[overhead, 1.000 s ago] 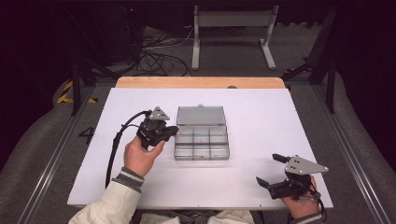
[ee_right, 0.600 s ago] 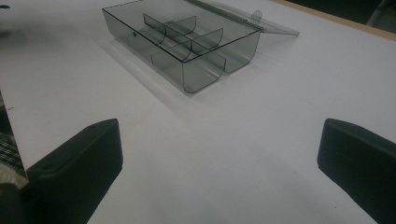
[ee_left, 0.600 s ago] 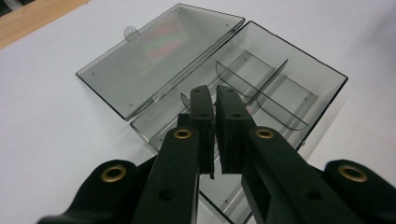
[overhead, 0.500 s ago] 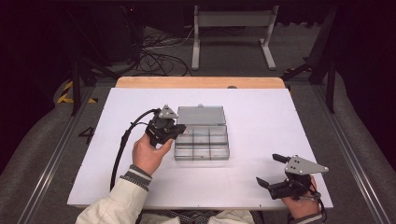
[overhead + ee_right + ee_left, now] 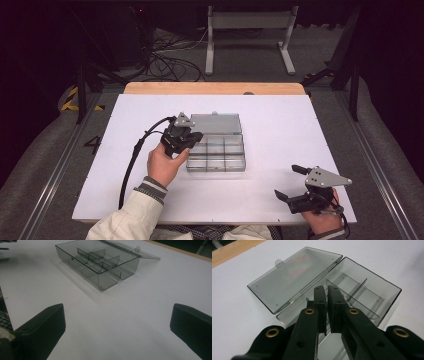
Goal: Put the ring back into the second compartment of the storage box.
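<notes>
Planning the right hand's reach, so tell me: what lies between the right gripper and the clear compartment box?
Nothing: bare white table separates the right gripper from the clear compartment box, as the right gripper view shows.

Clear divided box [image 5: 217, 153], lid [image 5: 215, 123] open flat, mid-table.

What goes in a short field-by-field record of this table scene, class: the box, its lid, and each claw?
Box: clear compartment box, open, nothing seen in its sections
Lid: lid swung back flat on the white table
Left claw: left claw shut, tips over the box's near edge by a divider
Right claw: right claw open, near the table's front right corner, apart from the box
</notes>
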The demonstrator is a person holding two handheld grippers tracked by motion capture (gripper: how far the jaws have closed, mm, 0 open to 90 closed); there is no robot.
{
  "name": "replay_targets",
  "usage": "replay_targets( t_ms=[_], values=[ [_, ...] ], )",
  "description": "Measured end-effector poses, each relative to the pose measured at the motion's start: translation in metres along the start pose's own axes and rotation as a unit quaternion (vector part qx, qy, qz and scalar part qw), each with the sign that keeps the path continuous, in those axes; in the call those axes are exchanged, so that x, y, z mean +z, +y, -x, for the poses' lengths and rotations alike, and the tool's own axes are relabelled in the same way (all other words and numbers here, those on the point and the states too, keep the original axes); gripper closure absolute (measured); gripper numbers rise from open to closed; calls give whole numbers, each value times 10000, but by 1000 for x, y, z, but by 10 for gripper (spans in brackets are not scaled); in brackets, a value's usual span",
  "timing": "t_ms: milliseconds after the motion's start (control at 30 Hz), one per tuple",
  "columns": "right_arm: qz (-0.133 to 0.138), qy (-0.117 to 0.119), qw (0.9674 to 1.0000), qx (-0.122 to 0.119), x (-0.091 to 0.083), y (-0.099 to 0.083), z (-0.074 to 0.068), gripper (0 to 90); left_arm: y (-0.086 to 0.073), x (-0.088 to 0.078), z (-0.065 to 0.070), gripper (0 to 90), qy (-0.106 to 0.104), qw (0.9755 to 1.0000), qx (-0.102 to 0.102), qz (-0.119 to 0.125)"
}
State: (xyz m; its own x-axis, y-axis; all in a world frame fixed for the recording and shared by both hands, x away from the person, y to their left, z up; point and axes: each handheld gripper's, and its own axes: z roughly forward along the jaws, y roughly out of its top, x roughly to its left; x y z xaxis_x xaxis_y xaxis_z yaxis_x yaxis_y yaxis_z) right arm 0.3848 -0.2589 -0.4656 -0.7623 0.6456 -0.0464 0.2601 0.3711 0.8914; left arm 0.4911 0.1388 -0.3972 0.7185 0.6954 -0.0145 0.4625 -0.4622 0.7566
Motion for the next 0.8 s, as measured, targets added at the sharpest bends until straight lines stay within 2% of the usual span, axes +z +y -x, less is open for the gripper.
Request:
replay_targets(
  t_ms=[133, 300, 400, 800],
  values=[
    [13, 5, 10000, 2, 0, 0, 0, 8, 0, 8, 0, 863, -24, 10000, -4, -14],
    [12, 8, 10000, -3, 0, 0, 0, 8, -2, 19, -4, 863, -331, 9990, -289, 91],
    [22, 11, 10000, 3, -1, 0, 0, 8, -3, 25, -5, 862, -368, 9988, -322, 95],
    [7, 17, 10000, 8, 0, 0, 0, 8, -10, 45, -7, 862, -220, 9989, -413, 94]
  ],
)
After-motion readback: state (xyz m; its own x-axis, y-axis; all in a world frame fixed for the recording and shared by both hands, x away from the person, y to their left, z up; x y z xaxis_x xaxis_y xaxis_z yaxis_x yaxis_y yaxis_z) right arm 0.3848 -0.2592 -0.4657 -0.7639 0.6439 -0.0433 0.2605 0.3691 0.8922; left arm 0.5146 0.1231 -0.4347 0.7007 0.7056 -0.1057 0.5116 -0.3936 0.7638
